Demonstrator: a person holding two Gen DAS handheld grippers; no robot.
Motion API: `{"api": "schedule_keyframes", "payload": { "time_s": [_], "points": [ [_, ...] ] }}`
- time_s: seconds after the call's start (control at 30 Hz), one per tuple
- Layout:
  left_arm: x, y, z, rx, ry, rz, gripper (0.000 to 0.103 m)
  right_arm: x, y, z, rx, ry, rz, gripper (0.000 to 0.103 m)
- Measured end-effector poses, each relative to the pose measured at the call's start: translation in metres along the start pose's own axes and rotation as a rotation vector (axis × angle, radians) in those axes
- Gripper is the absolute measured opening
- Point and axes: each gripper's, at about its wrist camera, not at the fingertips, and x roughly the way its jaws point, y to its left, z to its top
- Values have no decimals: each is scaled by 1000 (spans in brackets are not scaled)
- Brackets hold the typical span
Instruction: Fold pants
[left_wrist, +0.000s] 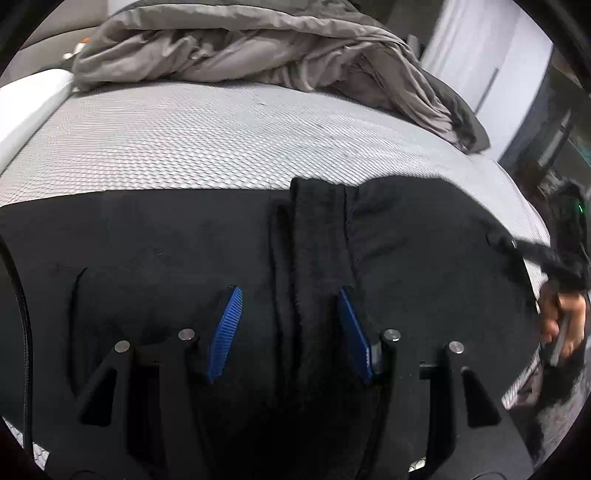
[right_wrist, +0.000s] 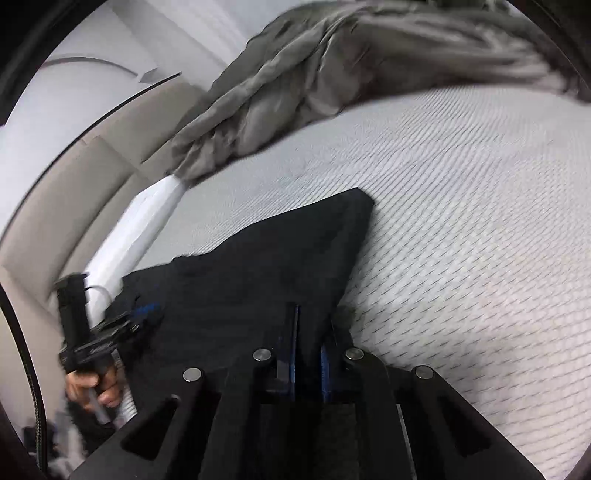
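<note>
right tool (right_wrist: 309, 332) pinched tight on the black pants (right_wrist: 258, 266), angled down; left tool (left_wrist: 288, 310) angled down, half-spread above them.

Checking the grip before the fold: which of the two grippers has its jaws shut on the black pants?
The right gripper: its jaws are pinched on the black pants. The left gripper stands open over the fabric.

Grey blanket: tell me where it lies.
The grey blanket lies bunched at the far edge of the mattress, beyond the black pants, in both wrist views.
</note>
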Motion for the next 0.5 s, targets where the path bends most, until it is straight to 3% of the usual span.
{"api": "schedule_keyframes", "payload": {
  "time_s": [0.07, 0.1, 0.2, 0.27, 0.3, 0.4, 0.5],
  "points": [
    [5, -8, -3, 31, 19, 7, 51, 9, -11, 10, -3, 1, -147, 21],
    [7, -11, -3, 44, 21, 17, 51, 19, -20, 8, 16, 44, -204, 28],
    [0, -18, -6, 58, -3, 41, 51, 11, -20, 6, 32, 40, -206, 29],
    [-12, -28, -6, 77, -39, 54, 51, -13, -12, 4, -2, -30, -243, 29],
    [-17, -33, -5, 93, -58, 53, 51, -29, -7, 2, -19, -76, -221, 31],
    [-25, -66, -6, 148, -101, -21, 51, -44, 21, -14, -80, -107, -164, 32],
    [-6, -112, -12, 266, -30, -124, 52, -20, 63, -33, -213, -26, -135, 32]
  ]
}}
